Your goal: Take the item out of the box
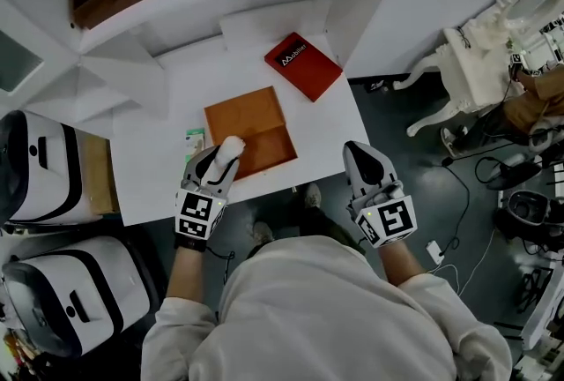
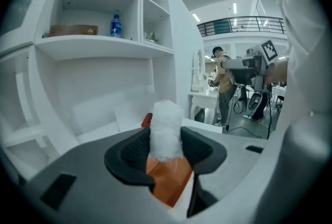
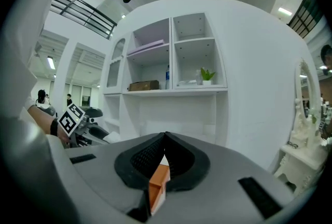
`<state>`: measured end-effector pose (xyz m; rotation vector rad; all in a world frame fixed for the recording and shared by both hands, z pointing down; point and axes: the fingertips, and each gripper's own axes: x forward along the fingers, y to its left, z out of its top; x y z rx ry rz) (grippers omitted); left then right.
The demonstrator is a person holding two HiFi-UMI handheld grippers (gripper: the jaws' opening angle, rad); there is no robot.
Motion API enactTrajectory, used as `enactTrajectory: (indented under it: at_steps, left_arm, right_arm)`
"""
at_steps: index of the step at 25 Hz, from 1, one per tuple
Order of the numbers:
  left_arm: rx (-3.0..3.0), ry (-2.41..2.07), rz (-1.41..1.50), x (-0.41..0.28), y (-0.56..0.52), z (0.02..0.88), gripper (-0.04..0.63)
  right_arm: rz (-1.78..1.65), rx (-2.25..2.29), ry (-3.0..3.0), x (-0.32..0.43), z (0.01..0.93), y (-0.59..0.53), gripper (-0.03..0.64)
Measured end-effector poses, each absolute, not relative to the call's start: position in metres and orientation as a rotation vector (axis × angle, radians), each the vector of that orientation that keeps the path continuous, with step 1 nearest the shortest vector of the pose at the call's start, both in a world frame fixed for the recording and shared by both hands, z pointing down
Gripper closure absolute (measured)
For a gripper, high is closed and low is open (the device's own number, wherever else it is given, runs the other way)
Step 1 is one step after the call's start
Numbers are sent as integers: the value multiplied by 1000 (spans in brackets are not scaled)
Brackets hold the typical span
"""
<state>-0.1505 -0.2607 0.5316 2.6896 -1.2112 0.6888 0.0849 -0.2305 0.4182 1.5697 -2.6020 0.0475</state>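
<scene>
Left gripper [image 1: 222, 157] fingers [image 2: 129, 153] clamp the white fluffy roll [image 2: 166, 129] above the orange box [image 1: 247, 119]; right gripper [image 1: 354, 150] fingers [image 3: 181, 158] pressed together, empty.

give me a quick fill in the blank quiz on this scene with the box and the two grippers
1. The left gripper grips a fluffy item whose colour is ____.
2. Beyond the open orange box on the table lies a flat case coloured ____.
3. On the shelf, beside the brown box, stands a blue ____.
4. The right gripper has its fingers closed on ____.

Missing words: white; red; bottle; nothing
</scene>
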Motion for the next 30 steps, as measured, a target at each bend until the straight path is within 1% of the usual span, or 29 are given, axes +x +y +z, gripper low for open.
enactTrajectory:
  at_steps: [9, 18, 30]
  left_arm:
    - [2716, -1339, 462, -176, -240, 468, 411]
    - [2724, -1436, 363, -202, -220, 430, 411]
    - [2714, -1521, 258, -218, -204, 397, 411]
  right_arm:
    - [10, 1514, -2644, 59, 408, -221, 594]
    - [-24, 1473, -2671, 37, 400, -216, 594]
    - [-27, 1460, -2678, 31, 401, -211, 594]
